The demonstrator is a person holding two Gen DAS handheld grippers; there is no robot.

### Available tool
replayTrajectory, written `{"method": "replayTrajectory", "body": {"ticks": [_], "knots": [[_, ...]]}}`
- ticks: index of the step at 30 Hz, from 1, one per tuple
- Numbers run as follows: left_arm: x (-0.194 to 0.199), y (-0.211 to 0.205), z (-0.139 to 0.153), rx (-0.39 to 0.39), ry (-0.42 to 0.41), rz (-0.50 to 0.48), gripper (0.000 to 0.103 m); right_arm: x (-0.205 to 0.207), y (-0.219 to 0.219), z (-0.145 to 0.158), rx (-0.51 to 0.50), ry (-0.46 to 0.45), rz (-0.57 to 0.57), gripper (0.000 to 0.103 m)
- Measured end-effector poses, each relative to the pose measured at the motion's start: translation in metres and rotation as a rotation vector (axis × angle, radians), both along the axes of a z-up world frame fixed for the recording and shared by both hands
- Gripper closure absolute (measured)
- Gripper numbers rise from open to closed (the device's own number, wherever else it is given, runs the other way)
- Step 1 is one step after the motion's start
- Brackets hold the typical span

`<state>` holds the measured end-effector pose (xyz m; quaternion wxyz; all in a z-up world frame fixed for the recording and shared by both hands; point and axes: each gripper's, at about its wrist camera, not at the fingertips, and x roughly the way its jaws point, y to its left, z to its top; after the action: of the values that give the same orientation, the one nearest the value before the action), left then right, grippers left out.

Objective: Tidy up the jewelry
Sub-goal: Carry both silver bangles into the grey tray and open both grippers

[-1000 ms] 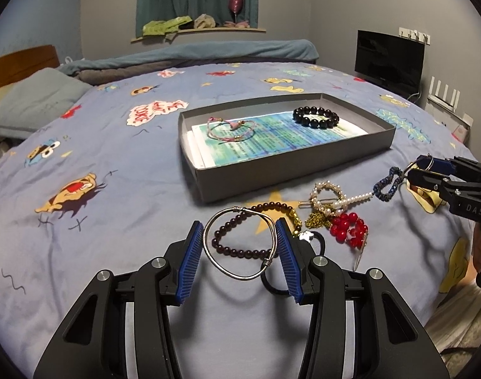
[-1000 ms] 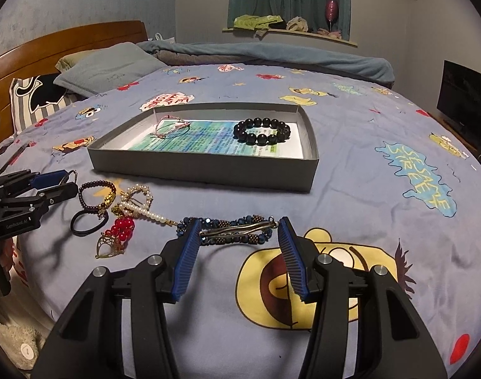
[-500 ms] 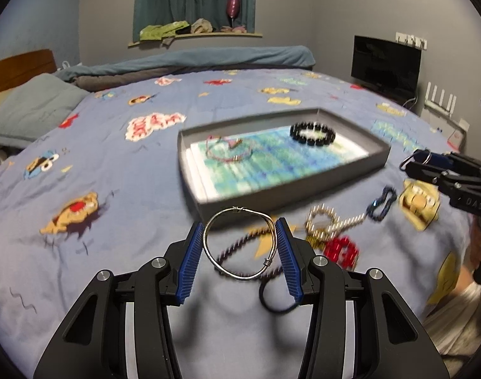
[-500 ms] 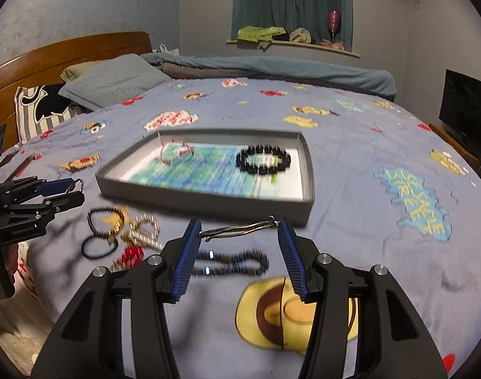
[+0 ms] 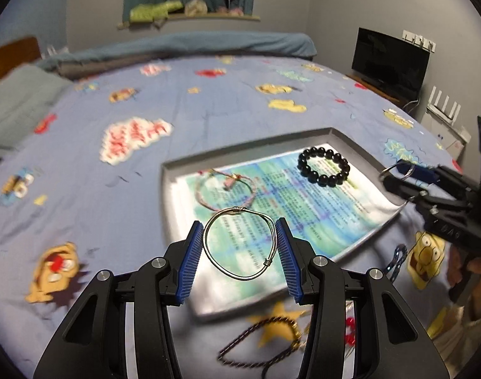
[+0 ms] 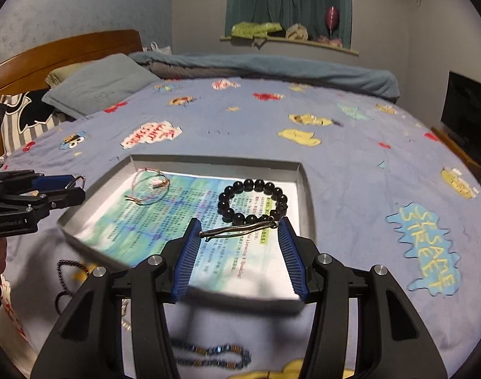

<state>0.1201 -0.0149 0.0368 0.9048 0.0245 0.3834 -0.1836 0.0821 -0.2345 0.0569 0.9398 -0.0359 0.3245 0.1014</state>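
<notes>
My left gripper (image 5: 238, 246) is shut on a silver wire bangle (image 5: 240, 243) and holds it above the near left part of the grey tray (image 5: 166, 189). My right gripper (image 6: 238, 237) is shut on a dark metal bangle (image 6: 240, 230), seen edge-on, above the tray's near edge (image 6: 82, 237). In the tray lie a black bead bracelet (image 5: 324, 165), also seen in the right wrist view (image 6: 253, 202), and a thin pink cord bracelet (image 5: 224, 194).
On the blue cartoon bedspread (image 5: 114, 189) in front of the tray lie a dark bead bracelet (image 5: 259, 341), a blue bead bracelet (image 6: 208, 352) and red beads (image 5: 349, 331). A pillow (image 6: 98, 85) and headboard stand at the left, a TV (image 5: 388, 60) at the right.
Both grippers lifted their bangles off the bedspread and moved forward, and both now hang over the tray. The loose jewelry stays behind on the bed.
</notes>
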Motion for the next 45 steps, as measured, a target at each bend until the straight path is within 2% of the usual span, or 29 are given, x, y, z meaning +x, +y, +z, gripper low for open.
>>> {"method": "replayTrajectory", "body": {"ticks": [2, 8, 15, 26, 45], "knots": [[0.01, -0.004, -0.009, -0.008, 0.042, 0.001, 0.055, 0.011, 0.001, -0.008, 0.008, 0.029, -0.003, 0.053], [0.032, -0.019, -0.034, 0.082, 0.109, -0.005, 0.055, 0.029, 0.005, -0.03, -0.009, 0.102, -0.012, 0.052], [0.044, -0.018, -0.048, 0.086, 0.167, -0.011, 0.055, 0.037, 0.005, -0.04, -0.041, 0.134, -0.014, 0.052], [0.047, -0.021, -0.051, 0.108, 0.153, -0.026, 0.055, 0.04, 0.007, -0.042, -0.063, 0.17, 0.005, 0.052], [0.048, -0.019, -0.052, 0.125, 0.146, -0.013, 0.051, 0.038, 0.004, -0.039, -0.075, 0.165, -0.004, 0.051]]}}
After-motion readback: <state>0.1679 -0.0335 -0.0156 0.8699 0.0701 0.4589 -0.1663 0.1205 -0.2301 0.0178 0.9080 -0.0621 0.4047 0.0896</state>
